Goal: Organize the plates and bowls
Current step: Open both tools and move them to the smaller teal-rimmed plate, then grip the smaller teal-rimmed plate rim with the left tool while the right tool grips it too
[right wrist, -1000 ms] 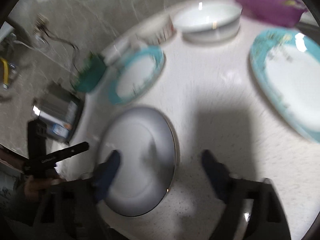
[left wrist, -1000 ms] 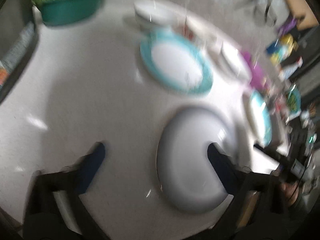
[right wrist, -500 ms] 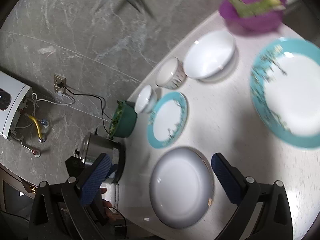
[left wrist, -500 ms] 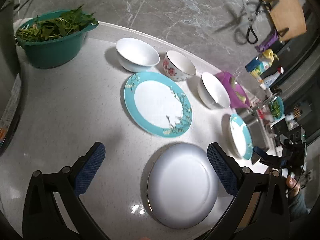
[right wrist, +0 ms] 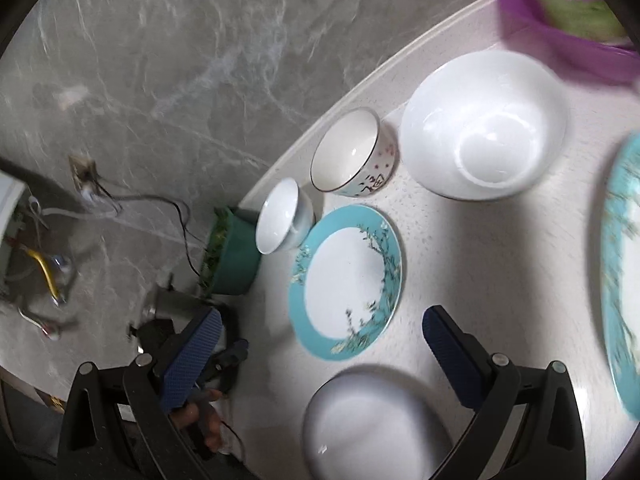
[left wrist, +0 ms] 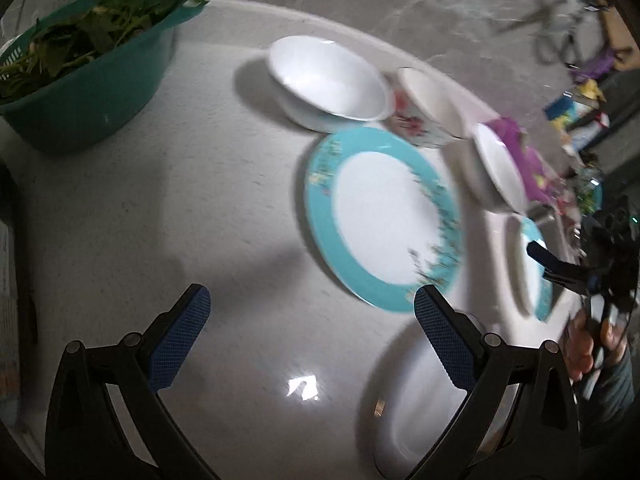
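Observation:
On a white counter lie a teal-rimmed plate (left wrist: 380, 220), a plain white plate (left wrist: 420, 412) in front of it, a white bowl (left wrist: 328, 80), a floral bowl (left wrist: 428, 108), another white bowl (left wrist: 496, 168) and a second teal-rimmed plate (left wrist: 534, 268). My left gripper (left wrist: 312, 340) is open and empty above the counter, left of the white plate. In the right wrist view the teal plate (right wrist: 348, 284), white plate (right wrist: 372, 428), small white bowl (right wrist: 280, 222), floral bowl (right wrist: 350, 154) and large white bowl (right wrist: 484, 124) show. My right gripper (right wrist: 324, 360) is open and empty above them.
A green basin of leafy greens (left wrist: 80, 68) stands at the far left. A purple basin with vegetables (right wrist: 568, 16) stands at the back right. A second large teal plate (right wrist: 624, 272) lies at the right edge. A marble wall backs the counter.
Both grippers have dropped lower and closer to the counter. The left view has shifted left toward the green basin; the white plate now lies at its lower right.

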